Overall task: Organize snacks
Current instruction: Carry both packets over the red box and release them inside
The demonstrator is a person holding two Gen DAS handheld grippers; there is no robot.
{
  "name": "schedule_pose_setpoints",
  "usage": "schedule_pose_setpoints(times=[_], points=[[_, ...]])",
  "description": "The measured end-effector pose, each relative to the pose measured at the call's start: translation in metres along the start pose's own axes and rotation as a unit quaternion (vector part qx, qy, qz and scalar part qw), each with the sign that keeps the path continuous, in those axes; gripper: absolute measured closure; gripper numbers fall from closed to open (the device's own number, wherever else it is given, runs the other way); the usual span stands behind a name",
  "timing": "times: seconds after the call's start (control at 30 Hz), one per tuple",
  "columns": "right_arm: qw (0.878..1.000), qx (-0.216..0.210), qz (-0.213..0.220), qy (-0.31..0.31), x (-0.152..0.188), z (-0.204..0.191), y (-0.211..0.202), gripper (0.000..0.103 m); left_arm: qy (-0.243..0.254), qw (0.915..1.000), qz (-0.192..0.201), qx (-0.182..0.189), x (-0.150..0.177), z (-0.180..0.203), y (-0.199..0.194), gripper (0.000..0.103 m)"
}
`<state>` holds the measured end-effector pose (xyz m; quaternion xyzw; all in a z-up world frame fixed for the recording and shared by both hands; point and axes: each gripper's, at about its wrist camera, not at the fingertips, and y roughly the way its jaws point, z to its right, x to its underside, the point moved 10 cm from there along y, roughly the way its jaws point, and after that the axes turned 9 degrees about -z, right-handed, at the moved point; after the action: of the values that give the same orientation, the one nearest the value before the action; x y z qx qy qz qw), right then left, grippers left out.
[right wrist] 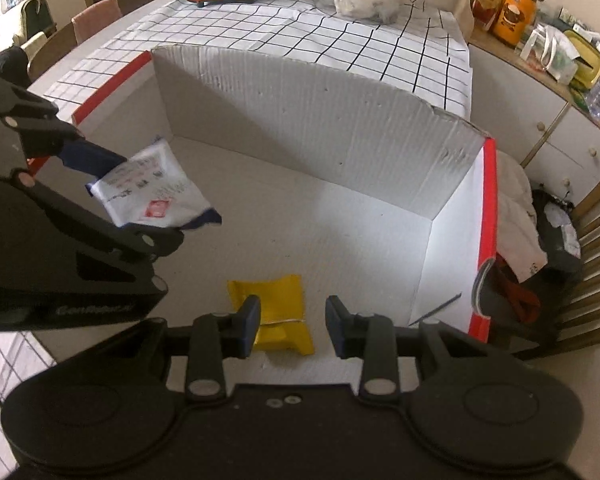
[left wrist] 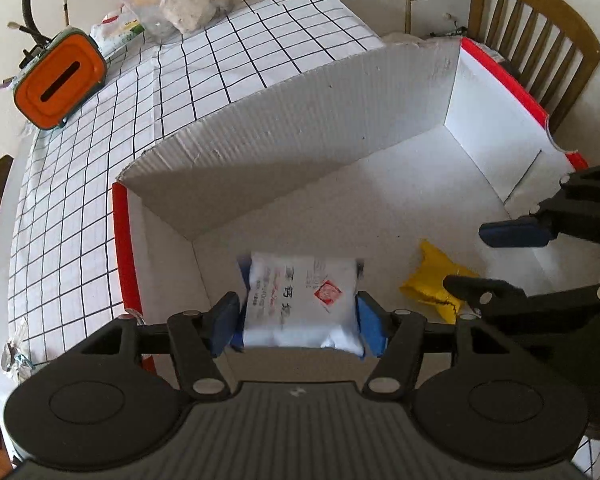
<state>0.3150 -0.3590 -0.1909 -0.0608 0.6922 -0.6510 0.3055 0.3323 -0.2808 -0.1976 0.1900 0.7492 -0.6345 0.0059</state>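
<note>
Cardboard box (left wrist: pixel 380 92), white inside with red-edged walls, is the landmark for both snacks. The white snack packet (left wrist: pixel 302 300) sits between the blue pads of the left gripper (left wrist: pixel 298 316), low over the box floor near the box's left red wall; the pads meet the packet's two short sides in the left wrist view, so its long axis runs across the jaws, but whether they truly press on it I cannot tell. The yellow snack packet (right wrist: pixel 278 312) lies flat on the box floor near the box's near edge, and the right gripper (right wrist: pixel 292 322) hangs over it with jaws apart and nothing gripped: one pad overlaps the packet's left edge, the other stands clear to its right. In my judgement the right hand is done there, and the coming move belongs to the left, which needs only to part its jaws for the white packet to settle beside the yellow one. Only the right wrist view shows the white packet tilted and off the floor; the left wrist view alone shows how the pads flank it.
</note>
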Motion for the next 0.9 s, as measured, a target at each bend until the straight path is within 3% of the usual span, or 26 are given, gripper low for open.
schedule_pose_setpoints(times=[0.57,0.9], points=[[0.996,-0.044,0.068,0.028,-0.007,0.003,-0.051,0.060,-0.055,0.9961,0.061,0.034,0.017,-0.026,-0.048,0.033],[0.990,-0.061,0.124,0.024,-0.013,-0.019,-0.095,0.040,-0.087,0.9885,0.118,0.035,0.041,-0.051,-0.093,0.026]])
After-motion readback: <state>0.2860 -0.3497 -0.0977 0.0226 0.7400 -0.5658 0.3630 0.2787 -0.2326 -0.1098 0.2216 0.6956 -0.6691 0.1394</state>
